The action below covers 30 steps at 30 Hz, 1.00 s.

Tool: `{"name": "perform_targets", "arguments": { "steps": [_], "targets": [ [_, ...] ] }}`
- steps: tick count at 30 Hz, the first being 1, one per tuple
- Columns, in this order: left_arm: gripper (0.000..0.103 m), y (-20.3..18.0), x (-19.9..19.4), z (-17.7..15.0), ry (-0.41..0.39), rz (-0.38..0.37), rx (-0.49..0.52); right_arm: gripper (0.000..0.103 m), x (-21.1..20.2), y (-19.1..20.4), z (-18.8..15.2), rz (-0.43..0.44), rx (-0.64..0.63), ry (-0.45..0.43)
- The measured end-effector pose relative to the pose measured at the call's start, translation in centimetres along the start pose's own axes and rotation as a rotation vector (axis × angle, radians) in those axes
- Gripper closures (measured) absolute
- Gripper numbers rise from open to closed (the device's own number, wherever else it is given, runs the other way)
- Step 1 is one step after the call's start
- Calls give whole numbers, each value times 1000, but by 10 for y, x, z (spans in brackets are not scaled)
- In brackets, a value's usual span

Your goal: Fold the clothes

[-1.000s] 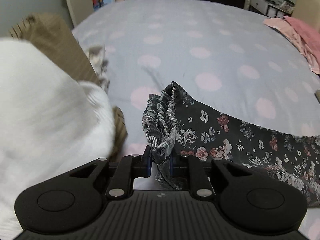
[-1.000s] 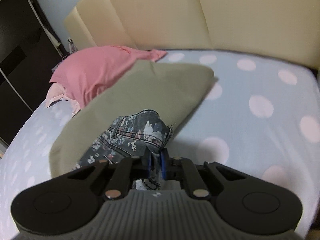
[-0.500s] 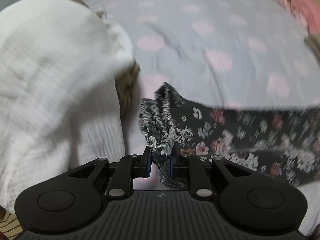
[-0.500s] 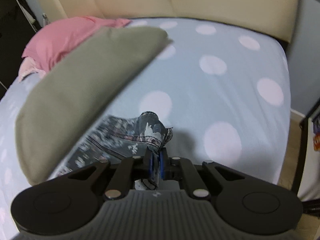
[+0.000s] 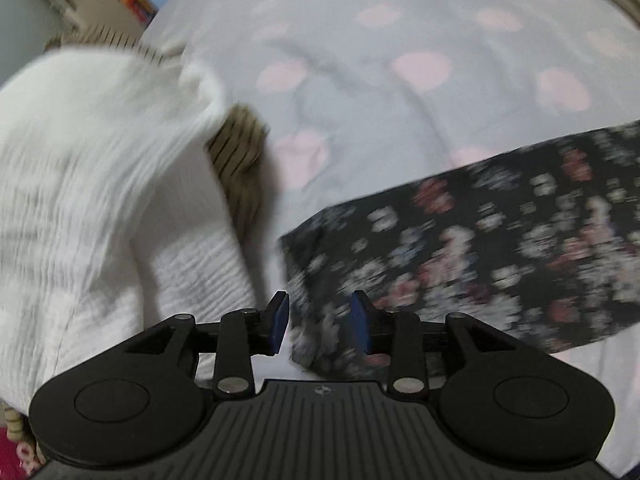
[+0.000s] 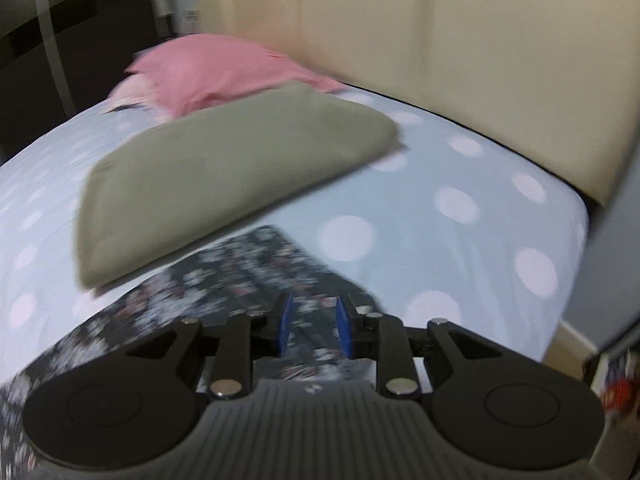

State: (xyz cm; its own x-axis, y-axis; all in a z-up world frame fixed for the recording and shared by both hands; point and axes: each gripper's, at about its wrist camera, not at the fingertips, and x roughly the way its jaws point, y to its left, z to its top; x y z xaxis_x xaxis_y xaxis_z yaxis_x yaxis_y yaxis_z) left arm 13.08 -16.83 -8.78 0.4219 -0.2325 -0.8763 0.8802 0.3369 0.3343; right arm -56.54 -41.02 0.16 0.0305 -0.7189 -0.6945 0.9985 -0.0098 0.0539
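On the left, a crumpled white ribbed cotton garment lies over a tan striped knit on the pale blue bed sheet with pink dots. The left gripper has its jaws apart and opening, with the near corner of the dark floral-print fabric garment loose between them, not pinched. That garment's long axis runs from this corner away to the right, flat on the bed. At its other end the right gripper hangs over the same floral cloth, jaws also opening, fabric below and between them. Beyond lie a folded olive-green cloth and a pink garment.
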Motion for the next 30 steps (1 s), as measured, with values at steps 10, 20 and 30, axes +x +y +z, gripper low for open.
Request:
{"name": "perform_targets", "arguments": {
  "steps": [10,20,30],
  "targets": [
    [63,-102,-69,3,-299,-231,184,76,-41,84,-63,222,-181,-2],
    [59,-228,-124,-28,-536,-460,497,71,-69,126,-119,225,-430,-17],
    [60,-342,-97,-55,-599,-476,803,71,-71,141,-175,230,-540,68]
  ]
}}
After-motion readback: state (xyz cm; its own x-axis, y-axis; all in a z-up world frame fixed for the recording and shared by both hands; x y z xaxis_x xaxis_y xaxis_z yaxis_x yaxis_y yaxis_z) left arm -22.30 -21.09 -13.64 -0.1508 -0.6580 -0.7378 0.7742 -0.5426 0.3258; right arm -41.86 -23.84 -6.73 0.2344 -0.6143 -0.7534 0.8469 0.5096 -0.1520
